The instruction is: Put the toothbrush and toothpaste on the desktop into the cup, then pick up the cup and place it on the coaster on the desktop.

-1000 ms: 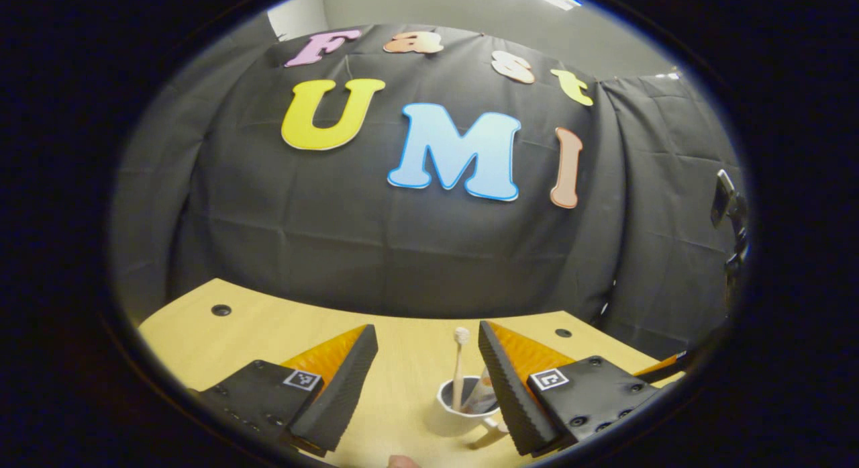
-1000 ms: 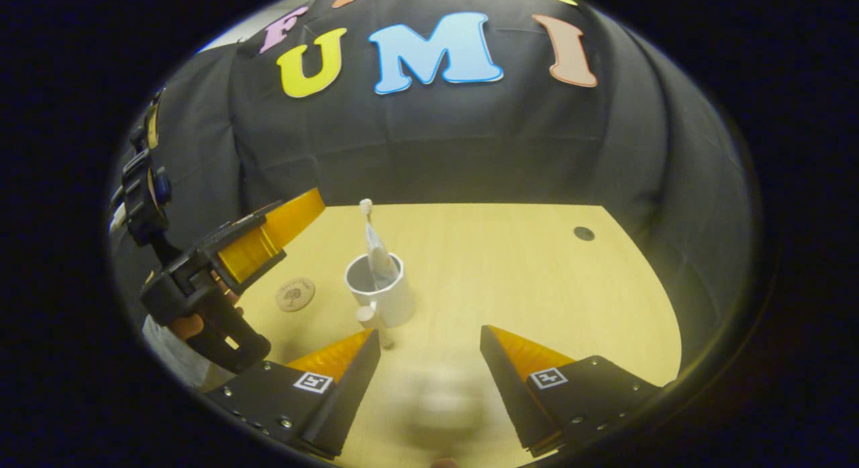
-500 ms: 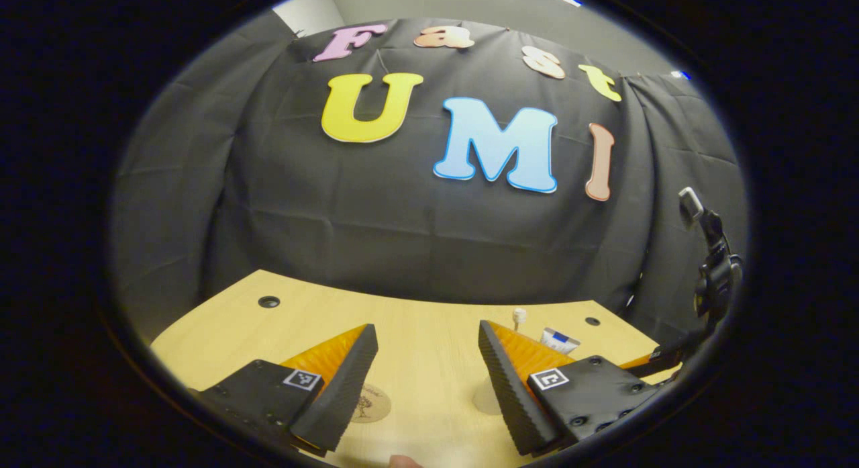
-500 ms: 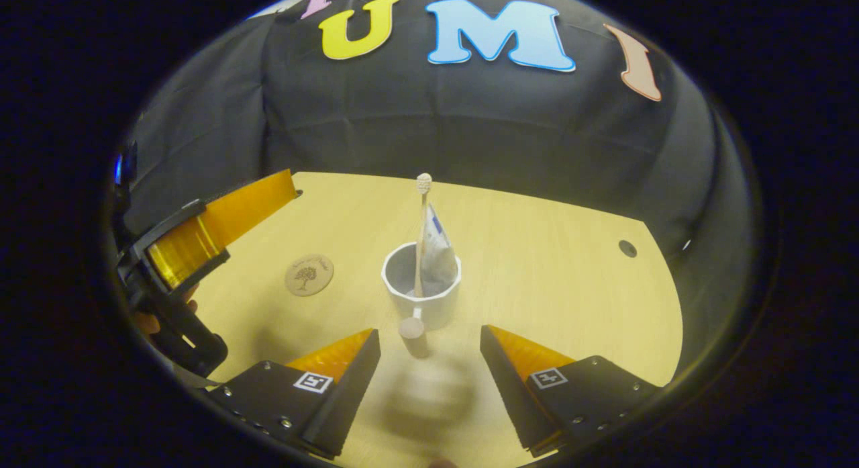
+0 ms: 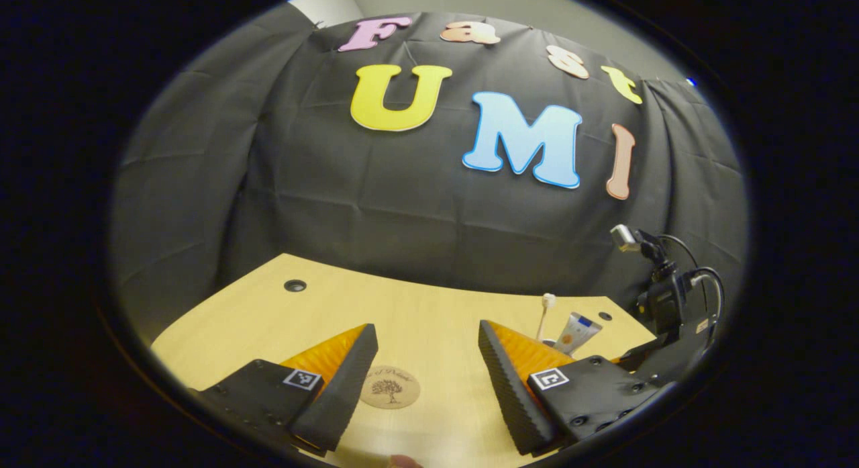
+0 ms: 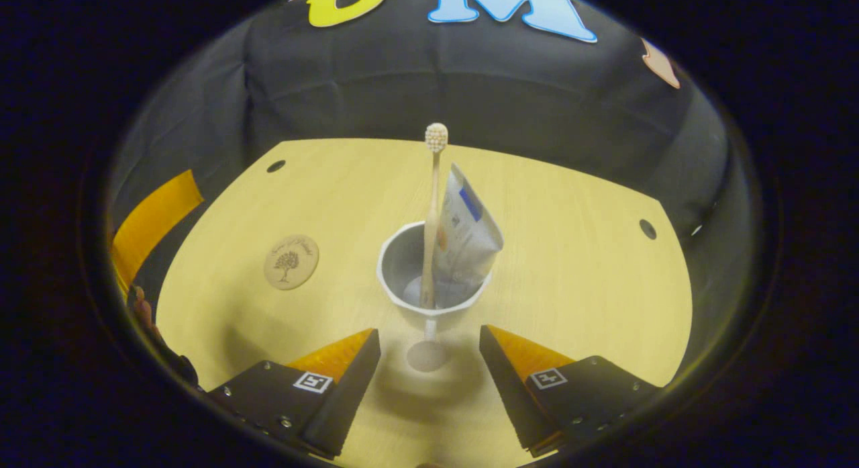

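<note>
The white faceted cup [image 6: 433, 280] stands upright on the pale wooden tabletop [image 6: 577, 280], dead ahead of the right claw [image 6: 429, 344] and just beyond its fingertips. Its stubby handle [image 6: 427, 352], ending in a round knob, points straight back into the gap between the two spread fingers, which touch nothing. The right claw is plainly the nearer one to the cup.

Contents of the cup: a cream-coloured toothbrush [image 6: 433, 206] stands nearly vertical, bristles up, and a white squeeze tube of toothpaste with a blue mark [image 6: 466, 236] leans beside it toward the right rim. Both items are inside; the loading part of the task appears complete.

The round brown coaster printed with a tree [image 6: 291, 262] lies flat, well apart from the cup, to its left in the right gripper view. In the left gripper view the same coaster [image 5: 390, 391] sits between the fingers of the left claw [image 5: 427, 360], which is also spread and empty.

Judgement: the coming move is a forward close on the handle or cup, then a carry leftward to the coaster.
</note>
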Demonstrator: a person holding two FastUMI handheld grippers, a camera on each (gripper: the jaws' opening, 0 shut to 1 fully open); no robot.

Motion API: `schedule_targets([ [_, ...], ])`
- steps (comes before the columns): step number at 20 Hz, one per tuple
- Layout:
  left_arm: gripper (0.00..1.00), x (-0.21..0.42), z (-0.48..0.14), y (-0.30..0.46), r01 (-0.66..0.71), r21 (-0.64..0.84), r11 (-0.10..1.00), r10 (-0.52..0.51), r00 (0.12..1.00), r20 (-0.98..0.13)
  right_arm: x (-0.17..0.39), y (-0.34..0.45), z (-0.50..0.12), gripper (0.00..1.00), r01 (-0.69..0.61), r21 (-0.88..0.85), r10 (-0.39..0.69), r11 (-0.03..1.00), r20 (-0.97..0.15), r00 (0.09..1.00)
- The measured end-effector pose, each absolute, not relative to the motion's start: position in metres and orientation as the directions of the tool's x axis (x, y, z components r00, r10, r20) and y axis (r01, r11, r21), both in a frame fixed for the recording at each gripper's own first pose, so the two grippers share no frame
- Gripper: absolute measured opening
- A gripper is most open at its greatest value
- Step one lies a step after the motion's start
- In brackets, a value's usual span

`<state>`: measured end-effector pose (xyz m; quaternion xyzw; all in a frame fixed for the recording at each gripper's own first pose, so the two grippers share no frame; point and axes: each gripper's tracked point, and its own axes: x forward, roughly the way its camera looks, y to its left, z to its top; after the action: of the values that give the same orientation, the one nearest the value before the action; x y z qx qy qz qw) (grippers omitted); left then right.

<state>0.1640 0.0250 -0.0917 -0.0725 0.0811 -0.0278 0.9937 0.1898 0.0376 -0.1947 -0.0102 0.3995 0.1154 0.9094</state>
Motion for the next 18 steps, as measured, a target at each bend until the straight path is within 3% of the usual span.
schedule_targets([
  [9, 0.97, 0.157, -0.101, 0.038, 0.026, -0.154, 0.988, -0.055, 0.980, -0.189, 0.209, 0.041, -0.221, 0.90, -0.209, 0.025, 0.144, 0.978, -0.804, 0.576],
  [14, 0.97, 0.153, -0.109, 0.046, 0.015, -0.161, 0.987, -0.049, 0.977, -0.206, 0.208, 0.042, -0.232, 0.67, -0.207, 0.024, 0.133, 0.978, -0.836, 0.532],
  [15, 0.97, 0.152, -0.109, 0.048, 0.012, -0.163, 0.987, -0.046, 0.977, -0.207, 0.208, 0.043, -0.231, 0.68, -0.209, 0.026, 0.136, 0.978, -0.837, 0.530],
  [17, 0.97, 0.151, -0.110, 0.052, 0.006, -0.165, 0.986, -0.041, 0.977, -0.209, 0.206, 0.044, -0.235, 0.51, -0.207, 0.015, 0.124, 0.978, -0.841, 0.526],
  [18, 0.97, 0.152, -0.111, 0.053, 0.004, -0.165, 0.986, -0.039, 0.977, -0.210, 0.202, 0.040, -0.233, 0.51, -0.195, 0.003, 0.107, 0.981, -0.845, 0.524],
])
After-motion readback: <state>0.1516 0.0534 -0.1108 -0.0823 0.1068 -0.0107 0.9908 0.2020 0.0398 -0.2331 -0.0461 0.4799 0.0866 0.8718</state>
